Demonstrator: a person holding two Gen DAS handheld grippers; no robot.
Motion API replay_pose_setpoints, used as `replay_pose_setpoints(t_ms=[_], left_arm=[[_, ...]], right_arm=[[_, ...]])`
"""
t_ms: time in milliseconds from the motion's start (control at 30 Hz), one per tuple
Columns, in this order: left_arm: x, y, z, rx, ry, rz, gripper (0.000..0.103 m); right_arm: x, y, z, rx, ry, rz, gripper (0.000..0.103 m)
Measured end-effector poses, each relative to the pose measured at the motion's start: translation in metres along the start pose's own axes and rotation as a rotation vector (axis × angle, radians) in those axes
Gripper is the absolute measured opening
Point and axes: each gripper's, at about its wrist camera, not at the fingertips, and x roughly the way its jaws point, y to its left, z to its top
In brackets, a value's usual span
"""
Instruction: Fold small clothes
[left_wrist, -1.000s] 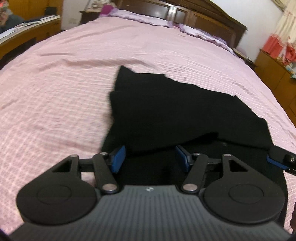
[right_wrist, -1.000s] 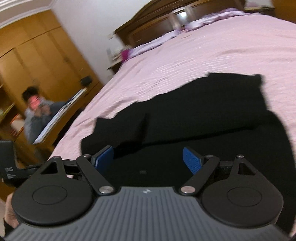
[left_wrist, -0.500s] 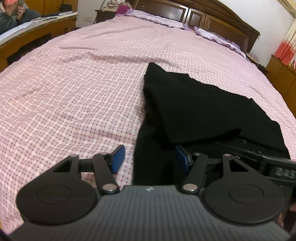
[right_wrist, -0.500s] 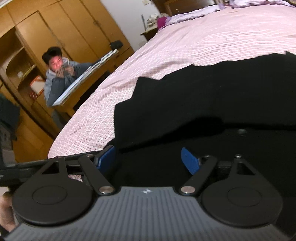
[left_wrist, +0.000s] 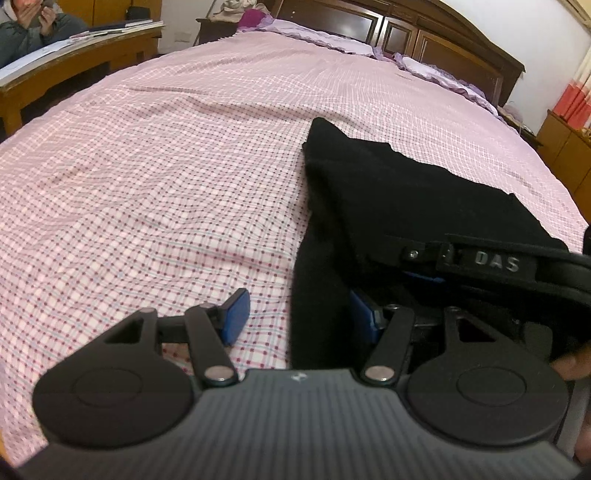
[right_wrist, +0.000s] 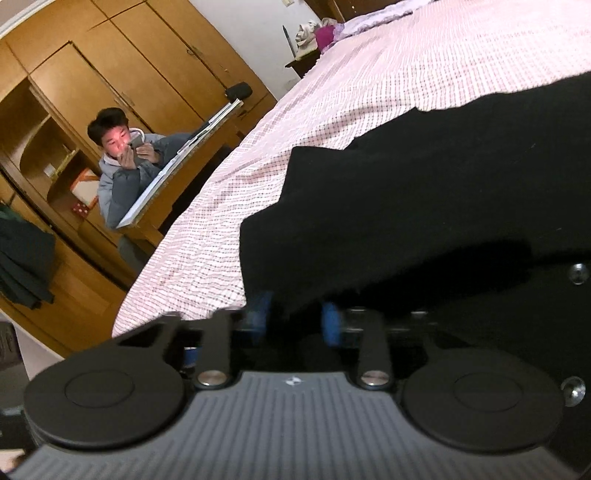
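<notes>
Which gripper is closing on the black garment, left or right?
The right gripper: its blue pads sit close together around the black garment's edge. The left gripper has its pads wide apart, one over the checked bedsheet.

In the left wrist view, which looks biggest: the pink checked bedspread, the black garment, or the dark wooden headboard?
1. Pink checked bedspread
2. Black garment
3. Dark wooden headboard, though it lies farthest from the camera, so it only looks smallest.

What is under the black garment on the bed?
The black garment lies on the pink checked bedspread, which shows all around it. A folded upper layer rests on its own lower layer. Anything else beneath is covered.
</notes>
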Motion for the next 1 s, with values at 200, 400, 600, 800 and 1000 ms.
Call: replay_pose_setpoints(t_ms=[200, 400, 600, 800, 1000], left_arm=[[0.006, -0.005, 0.003, -0.006, -0.004, -0.011, 0.062], [0.014, -0.012, 0.005, -0.001, -0.002, 0.008, 0.062], [0.015, -0.015, 0.006, 0.01, -0.002, 0.02, 0.062], [0.017, -0.02, 0.006, 0.023, -0.001, 0.036, 0.062], [0.021, -0.026, 0.009, 0.045, 0.004, 0.052, 0.062]], right_arm=[[-0.022, 0.002, 0.016, 0.024, -0.099, 0.059, 0.005], [-0.083, -0.001, 0.038, 0.001, -0.303, 0.016, 0.004], [-0.14, -0.024, 0.047, 0.023, -0.468, -0.11, 0.004], [-0.174, -0.069, 0.042, 0.115, -0.539, -0.242, 0.004], [-0.164, -0.121, 0.022, 0.193, -0.451, -0.353, 0.006]])
